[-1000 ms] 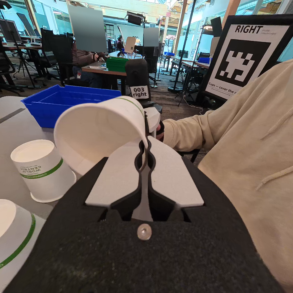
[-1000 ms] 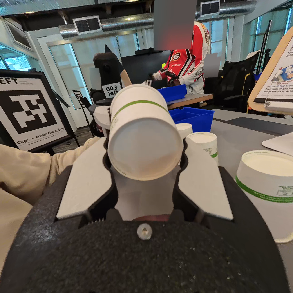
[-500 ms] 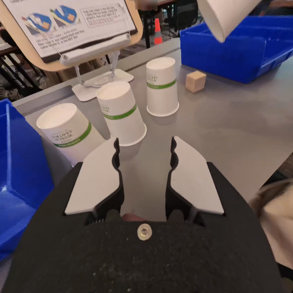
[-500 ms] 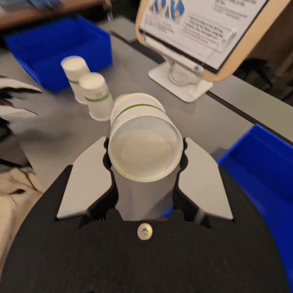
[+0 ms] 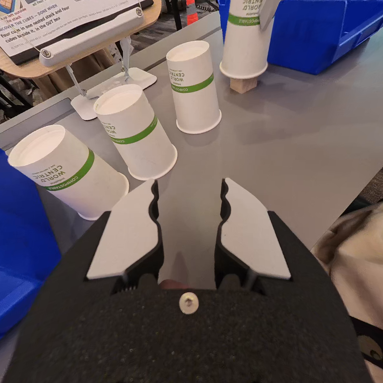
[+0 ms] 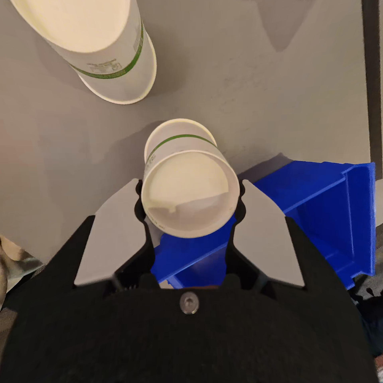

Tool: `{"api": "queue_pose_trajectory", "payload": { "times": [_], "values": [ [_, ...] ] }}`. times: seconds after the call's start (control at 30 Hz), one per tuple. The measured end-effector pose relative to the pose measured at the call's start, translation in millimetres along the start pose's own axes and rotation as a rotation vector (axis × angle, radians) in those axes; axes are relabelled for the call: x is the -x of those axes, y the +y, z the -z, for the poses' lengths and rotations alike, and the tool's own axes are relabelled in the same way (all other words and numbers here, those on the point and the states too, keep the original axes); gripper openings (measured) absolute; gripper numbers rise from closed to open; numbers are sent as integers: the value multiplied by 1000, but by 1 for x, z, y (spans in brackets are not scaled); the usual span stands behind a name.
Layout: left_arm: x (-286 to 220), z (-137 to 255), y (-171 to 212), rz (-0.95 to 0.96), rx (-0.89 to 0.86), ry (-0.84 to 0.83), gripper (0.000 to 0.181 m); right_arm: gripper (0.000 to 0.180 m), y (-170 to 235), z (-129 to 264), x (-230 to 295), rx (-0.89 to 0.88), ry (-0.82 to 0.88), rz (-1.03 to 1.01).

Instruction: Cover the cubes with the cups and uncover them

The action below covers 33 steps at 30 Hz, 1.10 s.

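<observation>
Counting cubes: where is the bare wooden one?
Left wrist view, upper right: the cube sits half under the held cup, beside the blue bin.

Three cups point(image 5: 134, 132) in a row; fourth cup point(image 5: 244, 43) seemingly over cube point(image 5: 243, 85).

Left gripper point(image 5: 189, 190) with white fingers parted over bare grey table point(image 5: 279, 165), three upturned green-banded white paper cups point(image 5: 136, 132) in a row, fourth cup point(image 5: 245, 43) poised over pale wooden cube point(image 5: 243, 85), blue plastic bin point(image 5: 323, 35) behind
</observation>
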State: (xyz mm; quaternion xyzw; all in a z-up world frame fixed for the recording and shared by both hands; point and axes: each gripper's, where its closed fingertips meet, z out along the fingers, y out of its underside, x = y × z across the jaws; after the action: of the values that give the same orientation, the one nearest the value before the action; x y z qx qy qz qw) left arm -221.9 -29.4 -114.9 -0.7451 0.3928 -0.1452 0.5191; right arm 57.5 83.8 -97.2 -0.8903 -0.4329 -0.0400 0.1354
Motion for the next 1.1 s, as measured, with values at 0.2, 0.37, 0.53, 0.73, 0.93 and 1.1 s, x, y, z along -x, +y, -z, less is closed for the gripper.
{"api": "queue_pose_trajectory", "payload": {
  "times": [0.2, 0.37, 0.53, 0.73, 0.93, 1.1],
  "values": [
    [-4, -1, 3, -3, 21, 25, 57, 87, 2, -19, 3, 51, -23, -1],
    [-9, -5, 9, -20, 53, 34, 58, 87, 5, -29, 3, 60, -23, -1],
    [-10, -8, 14, -25, 81, 30, 62, 99, 2, -25, 3, 0, -7, 19],
    [0, -2, 4, 47, 27, 14, 61, 97, -27, 67, 13, -415, 31, -56],
    [28, 7, -5, 138, -50, -103, 60, 93, -37, 120, 119, -1060, -168, -235],
    [46, 16, -4, 234, -98, -216, 60, 91, -27, 60, 178, -1231, -134, -398]
  ]
}}
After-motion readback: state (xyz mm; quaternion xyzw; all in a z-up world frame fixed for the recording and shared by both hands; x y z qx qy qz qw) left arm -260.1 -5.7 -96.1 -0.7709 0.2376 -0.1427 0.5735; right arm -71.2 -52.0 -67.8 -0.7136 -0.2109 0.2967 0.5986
